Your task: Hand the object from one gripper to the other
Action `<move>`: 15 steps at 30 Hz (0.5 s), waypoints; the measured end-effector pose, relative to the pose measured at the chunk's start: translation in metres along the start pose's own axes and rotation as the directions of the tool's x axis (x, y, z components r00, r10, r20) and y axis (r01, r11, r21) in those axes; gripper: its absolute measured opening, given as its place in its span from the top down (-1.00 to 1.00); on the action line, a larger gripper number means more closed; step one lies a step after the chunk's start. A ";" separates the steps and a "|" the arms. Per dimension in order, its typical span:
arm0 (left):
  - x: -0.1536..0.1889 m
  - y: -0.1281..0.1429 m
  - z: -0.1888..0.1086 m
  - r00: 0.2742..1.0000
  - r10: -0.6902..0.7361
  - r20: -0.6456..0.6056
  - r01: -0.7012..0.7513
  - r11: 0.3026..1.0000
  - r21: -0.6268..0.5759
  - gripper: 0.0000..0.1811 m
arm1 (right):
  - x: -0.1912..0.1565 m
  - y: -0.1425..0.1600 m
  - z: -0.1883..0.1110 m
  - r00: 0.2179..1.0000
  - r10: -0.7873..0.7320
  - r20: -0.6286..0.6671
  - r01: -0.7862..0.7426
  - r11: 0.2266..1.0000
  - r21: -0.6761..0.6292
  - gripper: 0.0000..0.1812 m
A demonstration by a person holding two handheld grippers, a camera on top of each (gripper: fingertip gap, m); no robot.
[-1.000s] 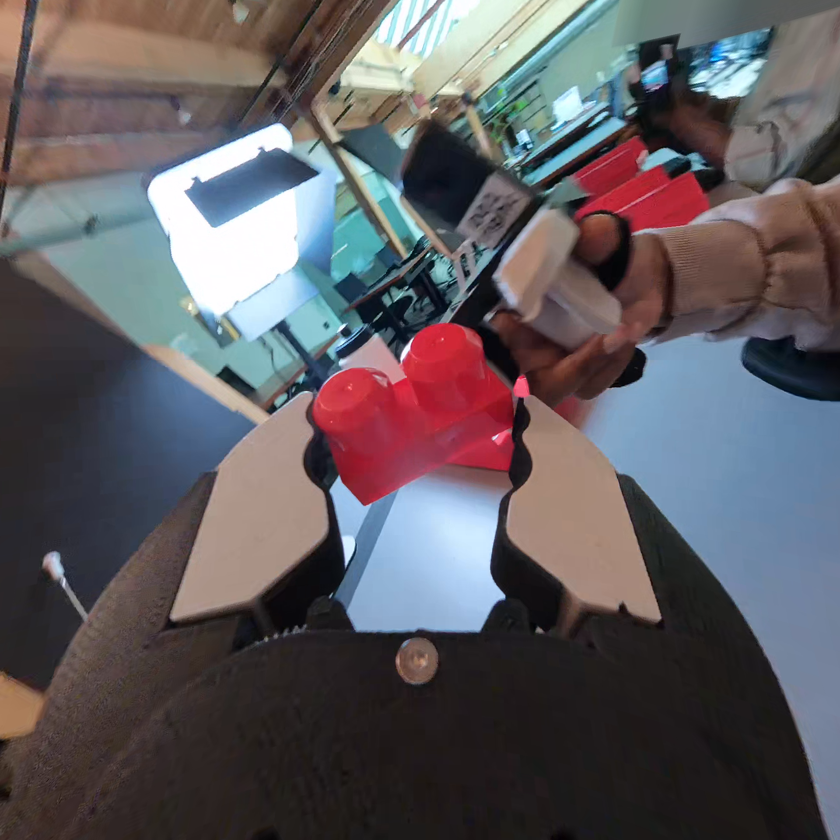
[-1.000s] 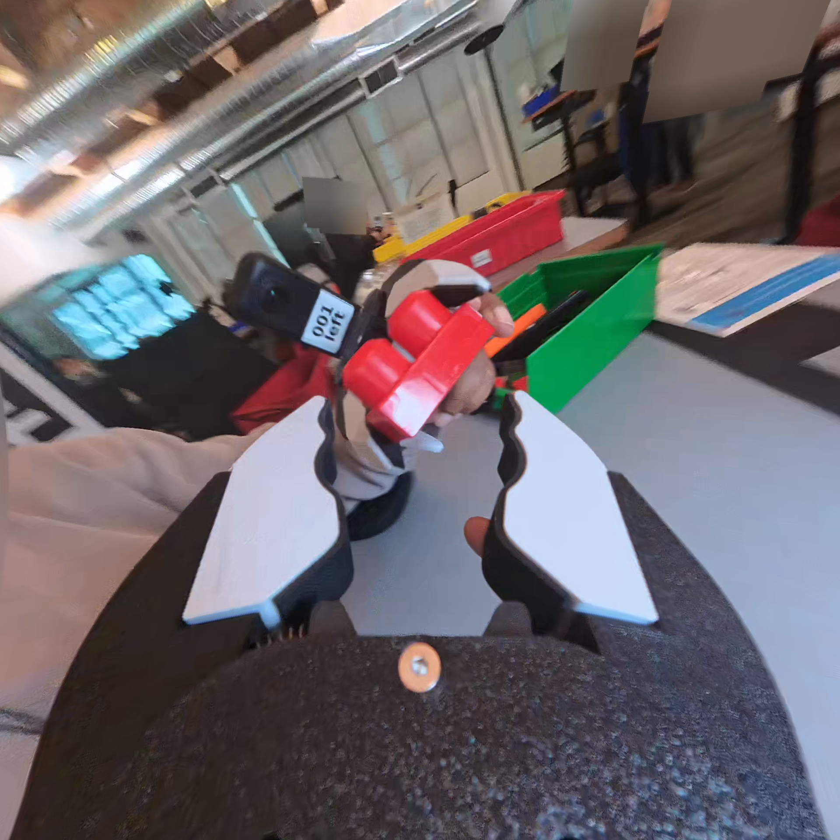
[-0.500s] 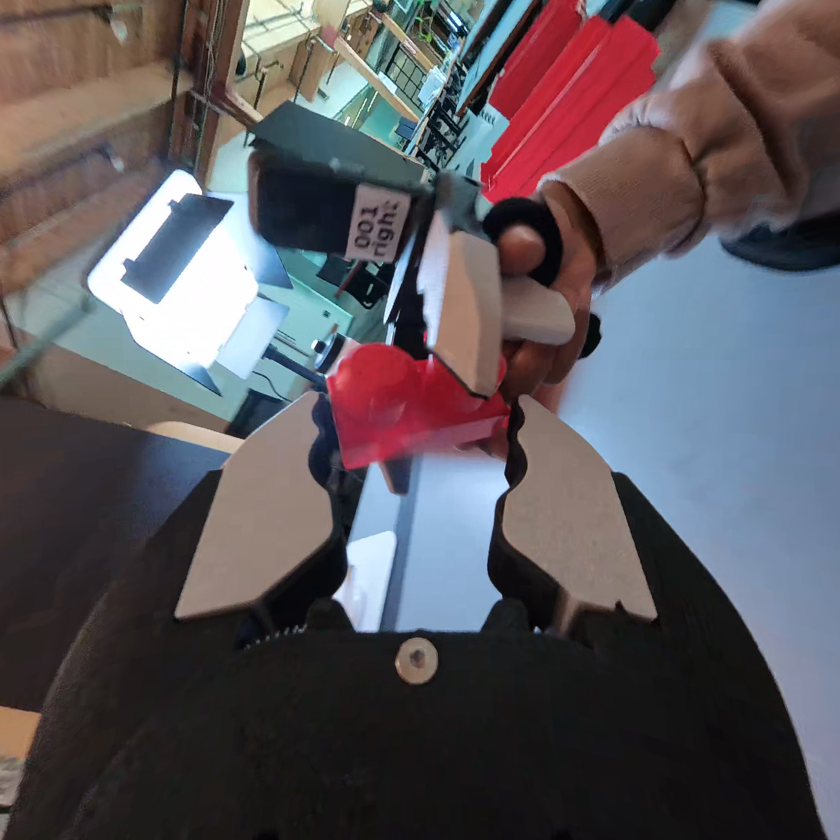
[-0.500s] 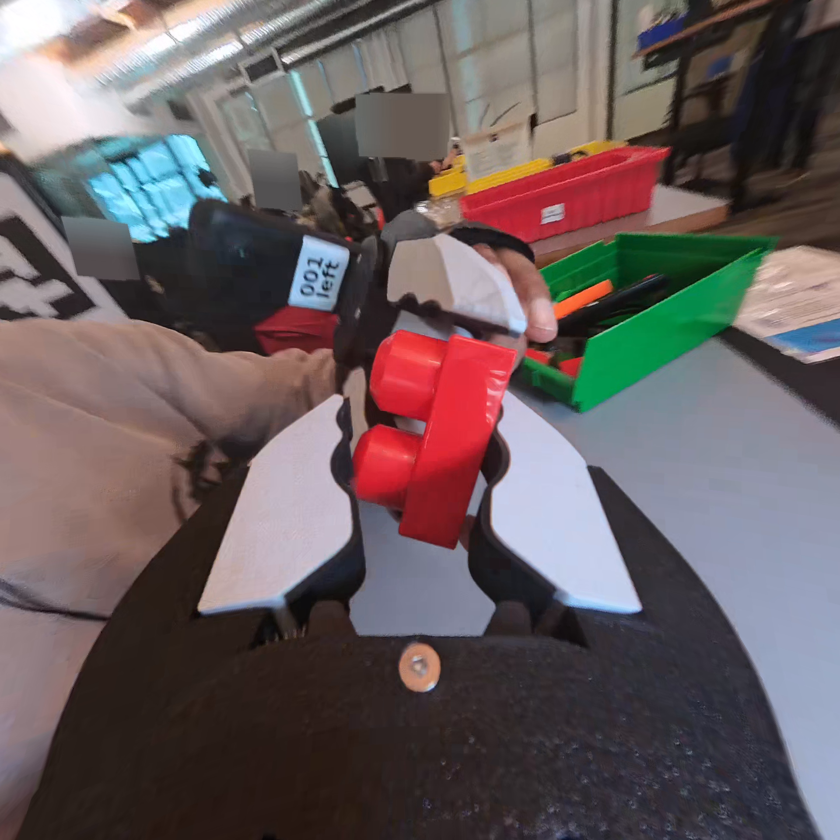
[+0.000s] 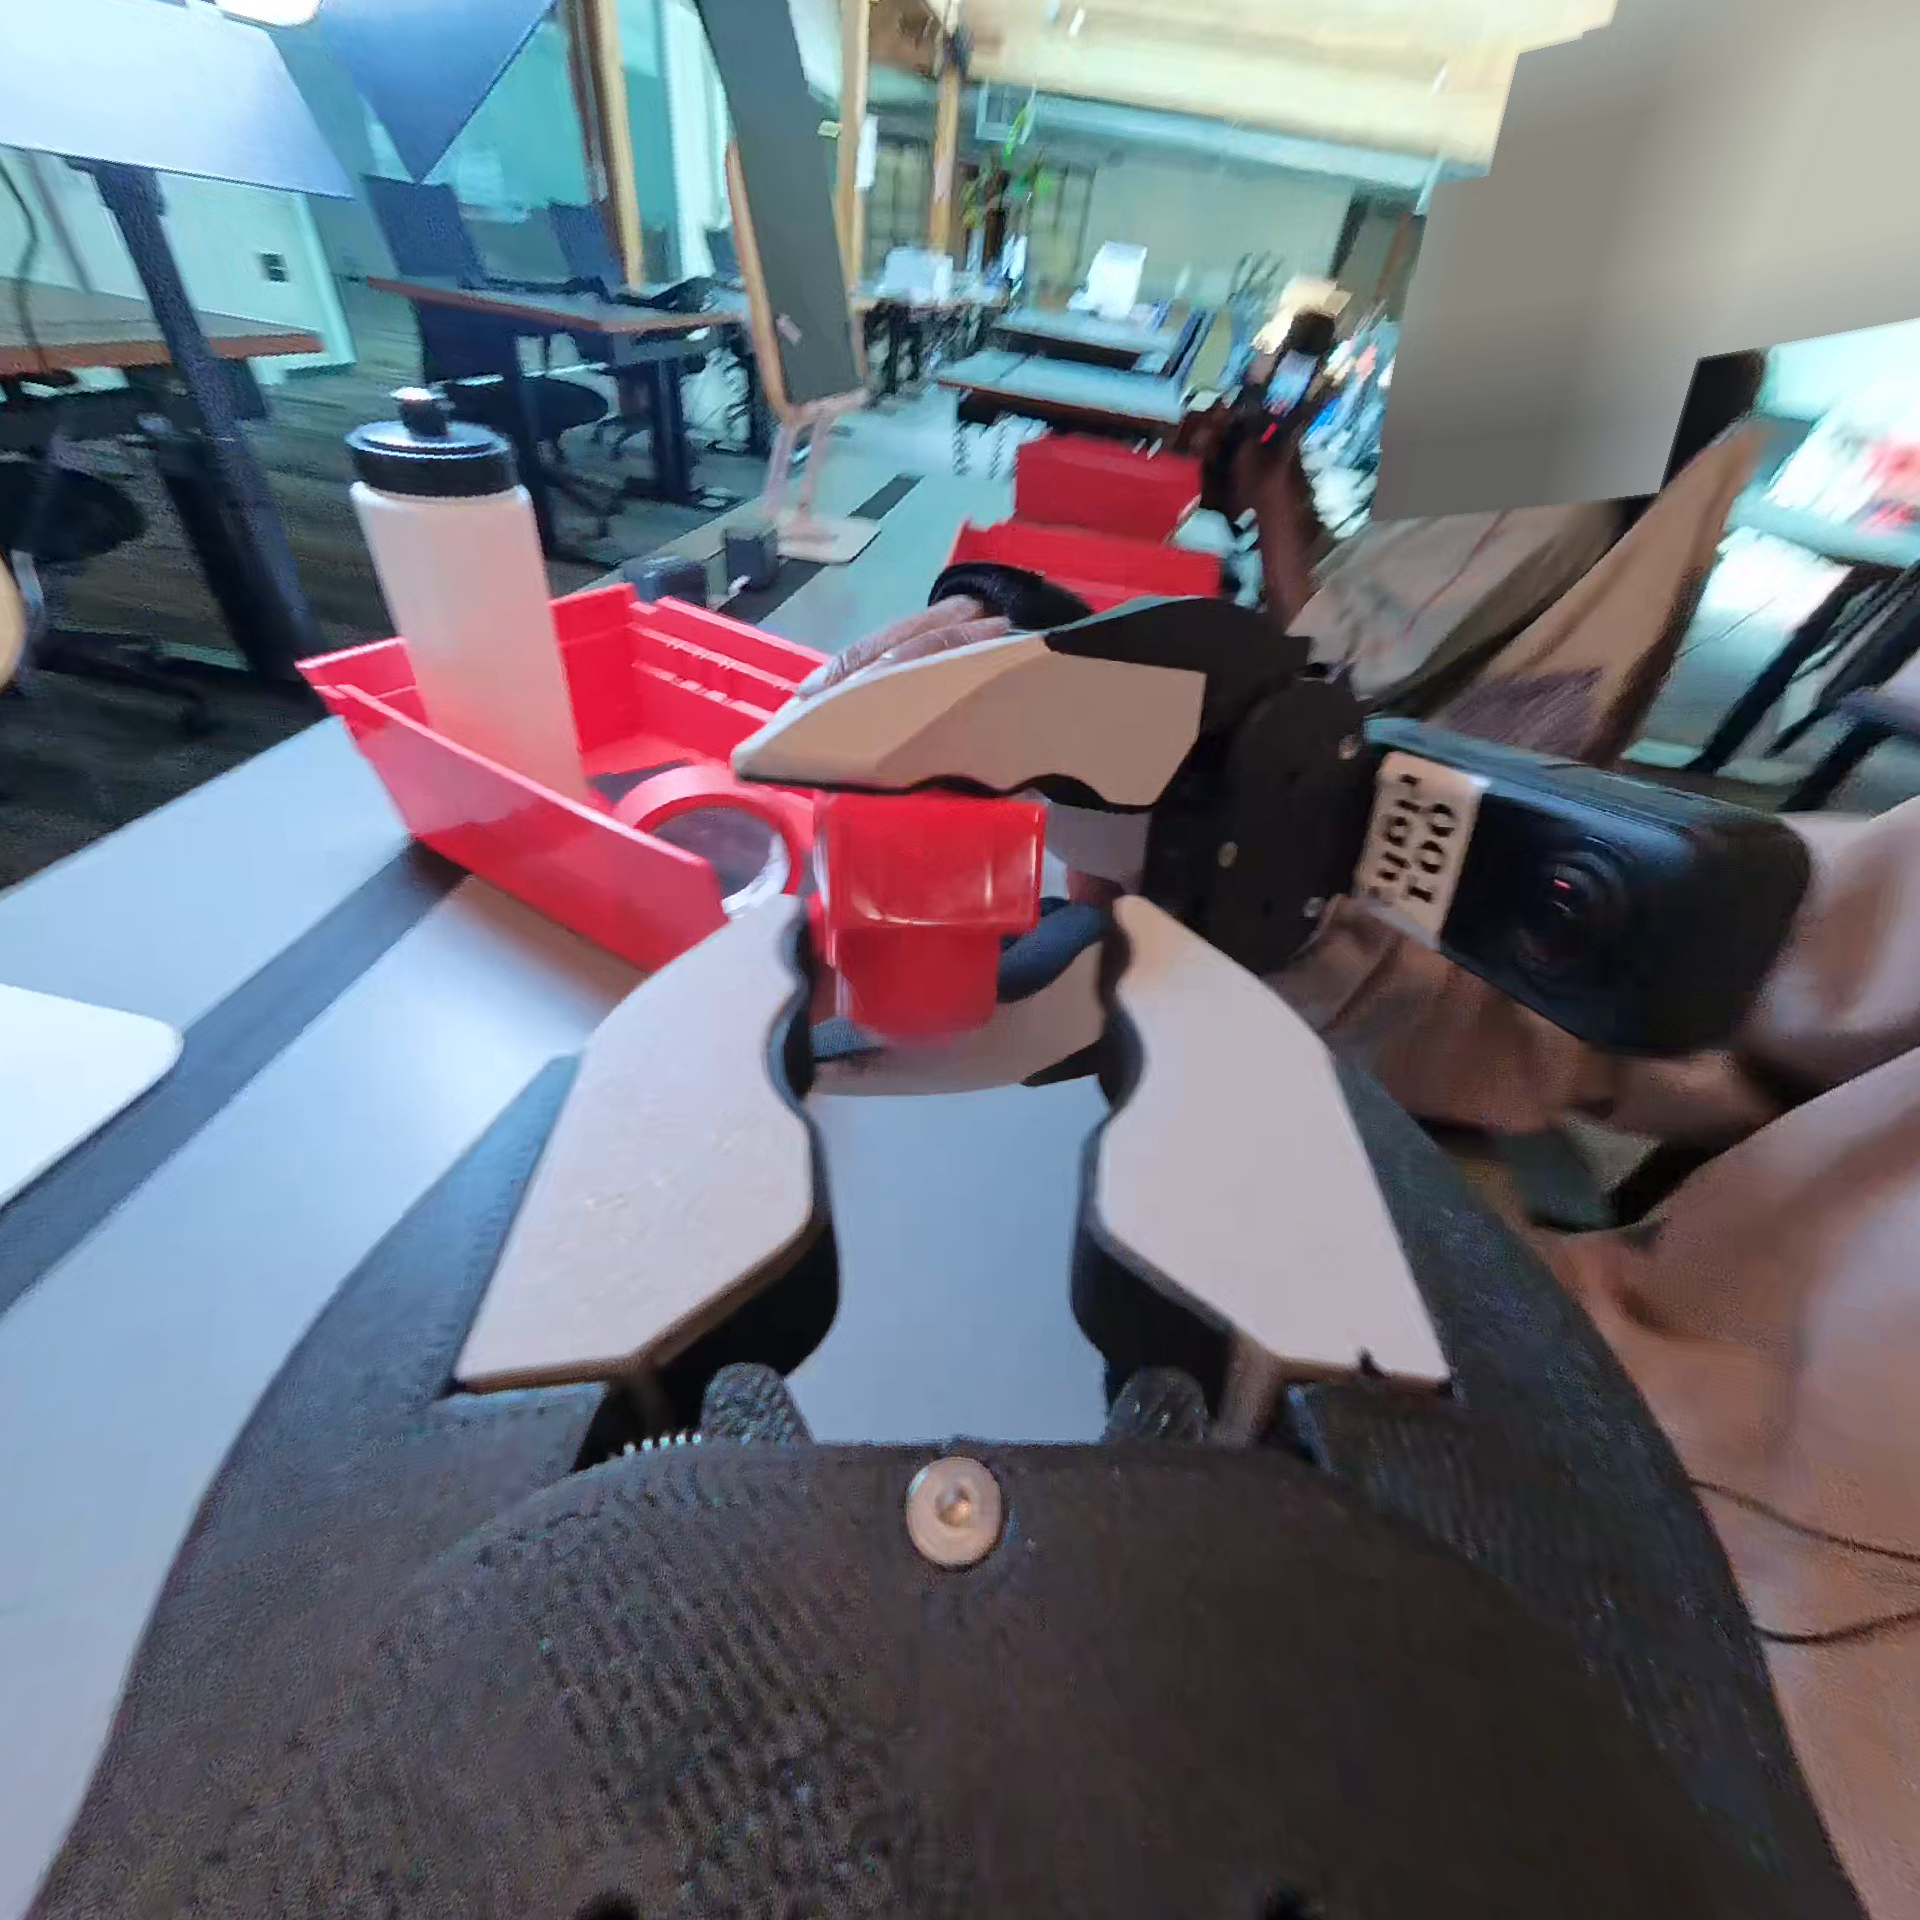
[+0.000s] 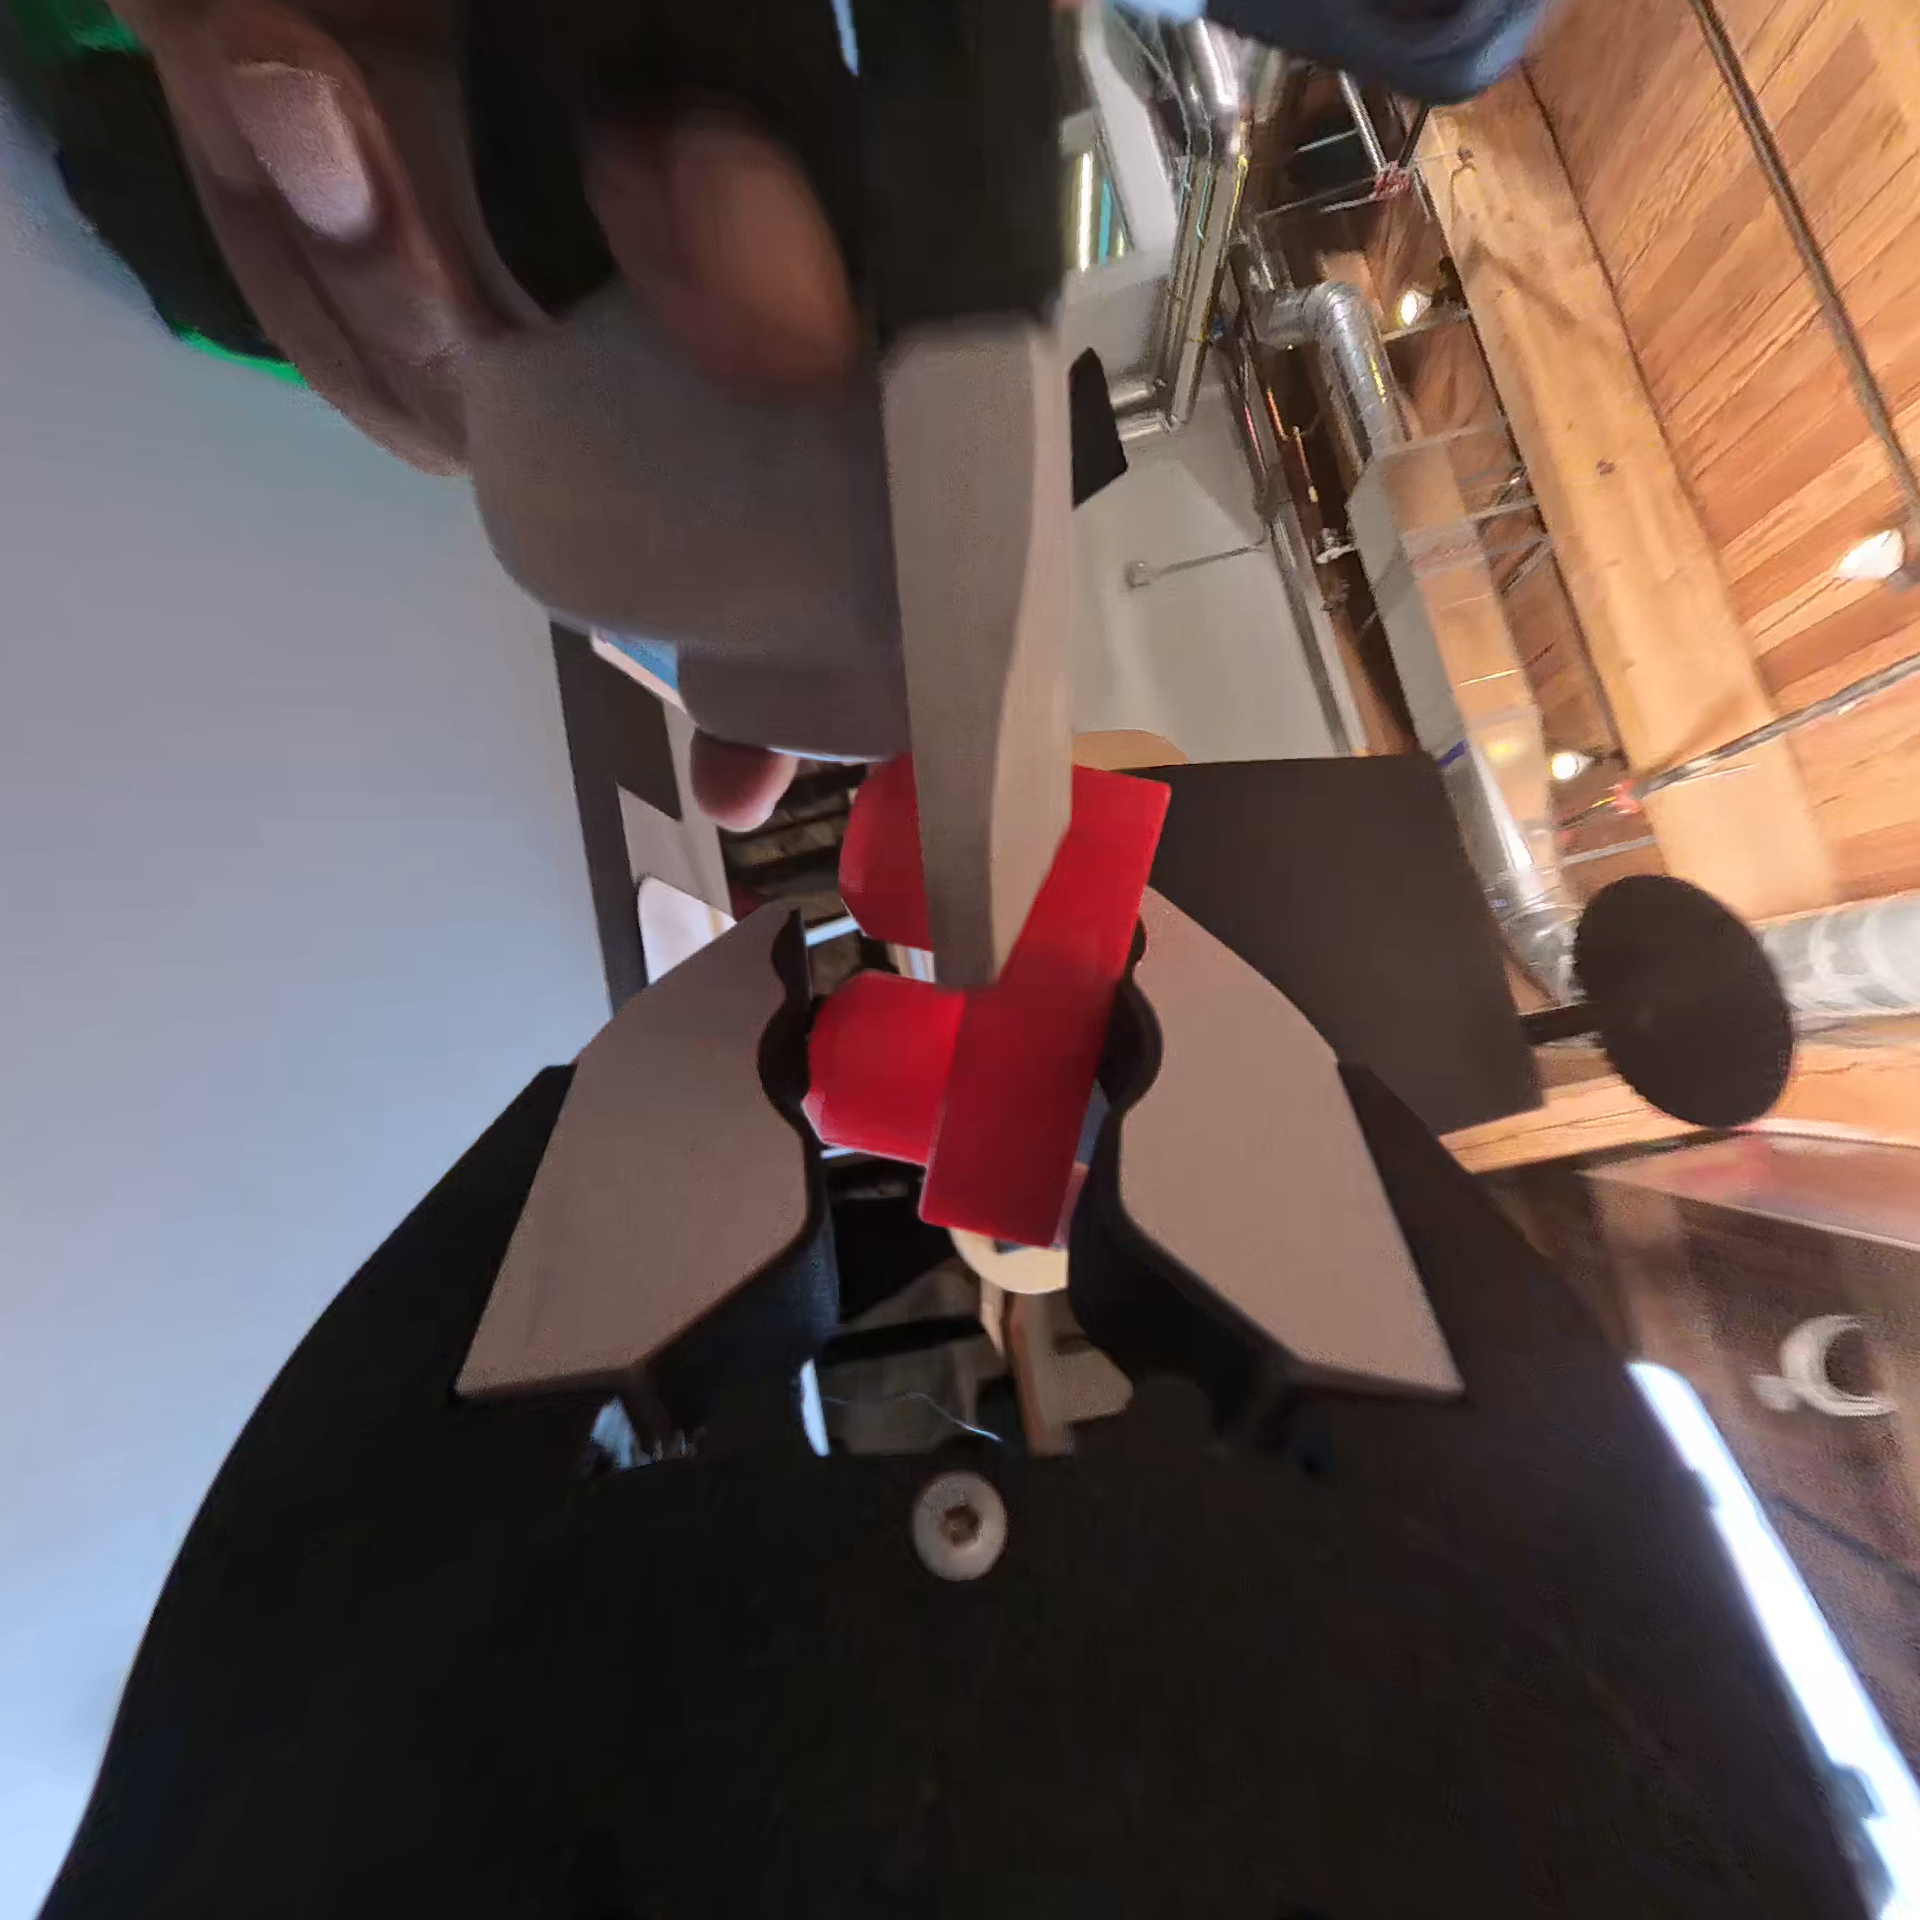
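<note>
Left wrist view has the left gripper (image 5: 956,920) level over the grey table (image 5: 260,1091), its fingers parted around the red block (image 5: 925,883). One finger is touching or just beside the block. The other stands clear of it with a visible gap, so we judge that this gripper is not clamping. The right gripper (image 6: 964,997) comes in from the side and pinches the block from above and below. Its own camera confirms this, with one finger pressed on a round stud (image 6: 883,1070) and the other on the flat base. The block is in the air, carried by the right gripper, with the red bin (image 5: 540,831) and white bottle (image 5: 468,623) behind it.

We see three risks. A grip on a rounded stud can let the block twist or slide if either gripper tugs. If the right fingers loosen before the left ones are firmly on, the block would drop to the table. The two pairs of fingers also cross very closely, so a small tilt could knock them together and lever the block out.

A second ago the left gripper alone held the block lengthwise, and the right one was spread and well apart. Half a second ago the right fingers were closing on it. Now the block sits end-on between narrower left fingers, and both cameras have swung round.
</note>
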State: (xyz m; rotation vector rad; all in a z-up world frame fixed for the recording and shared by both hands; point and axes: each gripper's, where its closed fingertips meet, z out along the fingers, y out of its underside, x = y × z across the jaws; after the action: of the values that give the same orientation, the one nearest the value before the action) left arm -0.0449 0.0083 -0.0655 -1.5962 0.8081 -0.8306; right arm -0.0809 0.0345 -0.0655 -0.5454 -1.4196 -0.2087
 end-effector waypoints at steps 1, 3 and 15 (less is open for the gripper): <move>-0.006 0.004 0.001 0.995 0.070 0.067 -0.068 0.997 -0.034 0.57 | -0.002 0.000 0.001 0.999 -0.035 -0.008 0.035 0.999 -0.009 0.41; -0.010 0.006 -0.002 0.976 0.193 0.101 -0.188 0.980 -0.059 0.60 | 0.000 -0.003 0.001 1.000 0.011 -0.014 -0.010 1.000 0.023 0.42; -0.031 -0.030 -0.038 0.286 0.766 0.575 -0.855 0.475 -0.208 0.61 | 0.033 -0.023 -0.016 -0.137 0.808 0.573 -0.985 -0.052 -0.163 0.28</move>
State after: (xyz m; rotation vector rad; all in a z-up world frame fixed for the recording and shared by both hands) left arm -0.0916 0.0202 -0.0335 -0.9480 0.9023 0.4081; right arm -0.0722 0.0130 -0.0293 -1.3062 -1.1182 1.5739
